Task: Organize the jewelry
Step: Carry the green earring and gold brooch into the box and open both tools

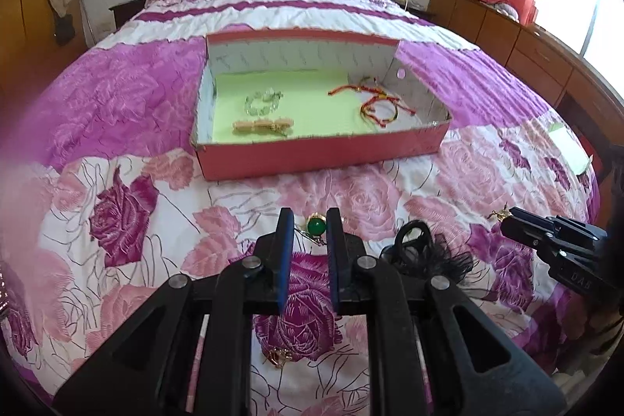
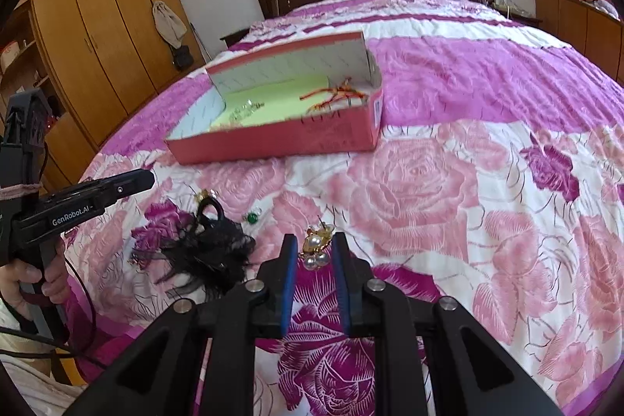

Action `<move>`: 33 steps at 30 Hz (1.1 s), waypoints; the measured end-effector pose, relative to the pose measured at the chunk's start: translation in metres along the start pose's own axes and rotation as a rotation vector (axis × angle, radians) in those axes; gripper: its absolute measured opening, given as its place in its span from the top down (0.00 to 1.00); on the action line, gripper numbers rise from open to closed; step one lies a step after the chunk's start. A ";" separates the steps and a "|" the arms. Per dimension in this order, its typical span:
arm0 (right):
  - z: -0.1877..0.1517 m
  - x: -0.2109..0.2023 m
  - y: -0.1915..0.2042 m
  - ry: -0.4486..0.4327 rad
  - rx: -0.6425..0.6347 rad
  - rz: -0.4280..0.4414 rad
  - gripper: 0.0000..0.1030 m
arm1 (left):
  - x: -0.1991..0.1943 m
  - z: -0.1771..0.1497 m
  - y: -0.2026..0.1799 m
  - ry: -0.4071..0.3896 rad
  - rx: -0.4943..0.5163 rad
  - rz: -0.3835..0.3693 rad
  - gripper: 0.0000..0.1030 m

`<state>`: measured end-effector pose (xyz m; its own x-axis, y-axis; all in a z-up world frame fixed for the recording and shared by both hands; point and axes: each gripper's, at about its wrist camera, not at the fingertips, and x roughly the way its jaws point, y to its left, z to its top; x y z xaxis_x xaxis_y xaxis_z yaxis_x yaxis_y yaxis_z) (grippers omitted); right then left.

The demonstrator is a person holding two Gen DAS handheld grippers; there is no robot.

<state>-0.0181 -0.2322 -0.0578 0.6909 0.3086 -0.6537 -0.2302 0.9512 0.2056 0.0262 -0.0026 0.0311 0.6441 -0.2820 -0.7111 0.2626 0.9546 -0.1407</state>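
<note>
Above floral bedspread (image 2: 429, 182), right gripper (image 2: 313, 239) jaws pinch pearl earring (image 2: 320, 259).

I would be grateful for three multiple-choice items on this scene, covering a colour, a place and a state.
1. The red box has a lining that is: A green; B blue; C black.
2. The black feathered clip lies: A inside the box; B on the bedspread; C on the box's rim.
3. The box is: A open-topped; B lidded; C overturned.

Answers: 1 A, a pale green floor shows around the bead bracelet; 2 B, it rests on the rose print in front of the box; 3 A, its contents are visible from above.
</note>
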 end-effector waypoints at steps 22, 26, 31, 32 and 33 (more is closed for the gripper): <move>0.066 -0.003 0.027 -0.284 -0.076 -0.008 0.81 | -0.009 0.039 0.008 -0.212 -0.032 0.105 0.92; 0.077 0.001 0.026 -0.335 -0.076 -0.021 0.81 | -0.006 0.046 0.009 -0.263 -0.030 0.132 0.92; 0.091 0.008 0.025 -0.378 -0.086 -0.042 0.81 | -0.004 0.058 0.013 -0.336 -0.040 0.137 0.92; 0.094 0.009 0.025 -0.385 -0.089 -0.046 0.81 | -0.003 0.060 0.014 -0.348 -0.041 0.139 0.92; 0.096 0.011 0.025 -0.389 -0.090 -0.048 0.81 | -0.002 0.062 0.014 -0.357 -0.042 0.140 0.92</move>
<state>0.0500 -0.2044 0.0102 0.9062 0.2605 -0.3329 -0.2388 0.9653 0.1055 0.0731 0.0055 0.0733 0.8830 -0.1575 -0.4421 0.1297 0.9872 -0.0925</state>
